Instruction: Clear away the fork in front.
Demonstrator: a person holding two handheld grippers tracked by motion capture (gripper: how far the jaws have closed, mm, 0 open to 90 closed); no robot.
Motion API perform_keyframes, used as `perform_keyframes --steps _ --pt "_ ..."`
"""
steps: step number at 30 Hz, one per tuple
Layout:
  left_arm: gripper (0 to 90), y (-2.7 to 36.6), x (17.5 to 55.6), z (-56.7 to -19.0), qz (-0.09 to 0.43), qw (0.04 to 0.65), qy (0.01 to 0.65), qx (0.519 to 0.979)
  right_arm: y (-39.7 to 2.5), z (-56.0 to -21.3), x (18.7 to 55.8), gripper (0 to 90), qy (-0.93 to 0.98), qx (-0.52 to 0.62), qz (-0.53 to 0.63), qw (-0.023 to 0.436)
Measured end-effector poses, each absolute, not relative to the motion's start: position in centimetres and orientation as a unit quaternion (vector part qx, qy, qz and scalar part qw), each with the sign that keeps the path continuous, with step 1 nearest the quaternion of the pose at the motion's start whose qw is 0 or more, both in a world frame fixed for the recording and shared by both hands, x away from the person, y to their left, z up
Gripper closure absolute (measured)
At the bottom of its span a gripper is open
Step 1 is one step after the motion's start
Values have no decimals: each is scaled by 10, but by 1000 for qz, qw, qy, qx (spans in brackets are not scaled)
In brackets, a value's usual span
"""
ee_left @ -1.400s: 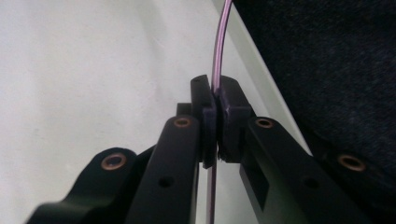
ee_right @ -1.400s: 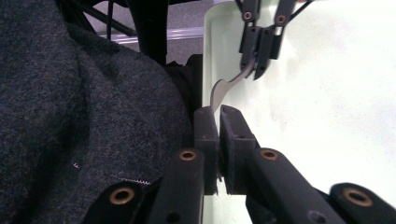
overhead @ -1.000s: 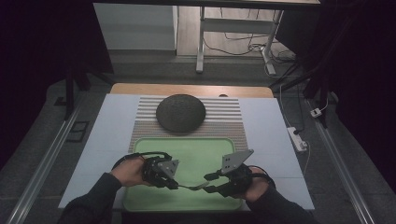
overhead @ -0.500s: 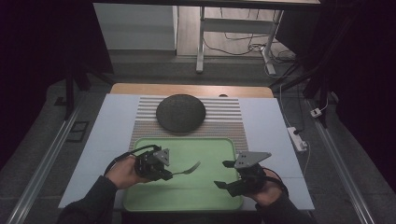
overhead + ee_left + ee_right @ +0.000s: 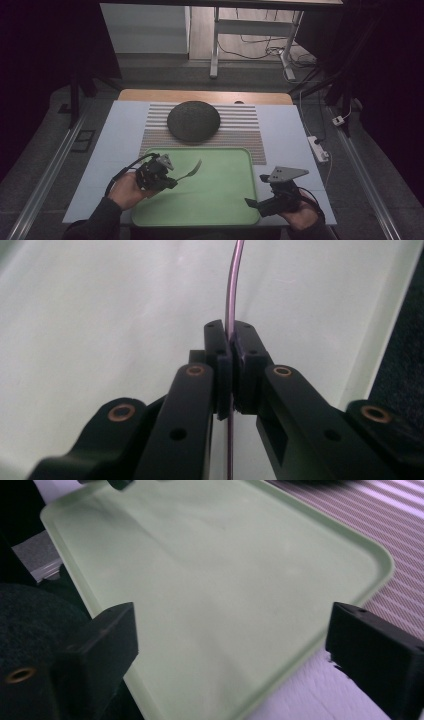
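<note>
A thin metal fork (image 5: 192, 170) hangs over the left part of the green tray (image 5: 215, 210), its head pointing up and to the right. My left gripper (image 5: 171, 181) is shut on the fork's handle. In the left gripper view the jaws (image 5: 230, 347) pinch the handle, and the fork (image 5: 233, 285) shows edge on, curving upward over the tray (image 5: 100, 315). My right gripper (image 5: 256, 192) is at the tray's front right corner, open and with nothing in it. In the right gripper view its jaws (image 5: 230, 635) stand wide apart above the tray (image 5: 210, 580).
A dark domed bowl (image 5: 193, 121) rests upside down on a striped mat (image 5: 240, 132) behind the tray. A white power strip (image 5: 317, 148) lies at the table's right edge. Bare pale table (image 5: 115, 145) lies left of the tray.
The right gripper has let go of the fork, opened, and drawn back to the right. The left gripper has carried the fork to the left and tilted it upward.
</note>
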State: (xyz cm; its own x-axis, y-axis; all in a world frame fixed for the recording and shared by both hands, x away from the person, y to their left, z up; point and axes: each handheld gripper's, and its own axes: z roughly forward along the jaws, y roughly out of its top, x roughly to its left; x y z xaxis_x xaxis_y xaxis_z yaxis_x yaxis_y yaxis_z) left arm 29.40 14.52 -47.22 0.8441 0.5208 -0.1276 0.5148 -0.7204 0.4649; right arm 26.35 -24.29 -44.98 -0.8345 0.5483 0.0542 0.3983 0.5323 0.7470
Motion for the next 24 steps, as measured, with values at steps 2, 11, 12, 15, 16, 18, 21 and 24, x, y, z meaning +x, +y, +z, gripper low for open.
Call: perform_keyframes --steps 2,11,12,15,16,18,21,24 --pt "862 150 291 -472 7 256 306 917 -248 -451 262 41 870 278 397 94" --pt "862 172 282 -477 -2 265 412 872 -264 -453 249 0 860 297 399 115" --pt "862 173 282 -478 -2 263 422 868 -266 -452 248 0 859 300 399 116" --pt "862 176 280 -481 -3 257 450 855 -271 -452 245 0 855 307 401 117" --pt "862 177 279 -482 -5 257 455 853 -272 -452 244 0 854 308 402 117" --pt "861 178 279 -485 -6 252 465 849 -274 -452 243 0 853 310 402 117" --pt "861 180 280 -488 -3 242 487 839 -277 -453 240 0 853 313 400 117" --pt "861 185 283 -491 -9 237 511 826 -279 -454 239 0 855 315 396 116"
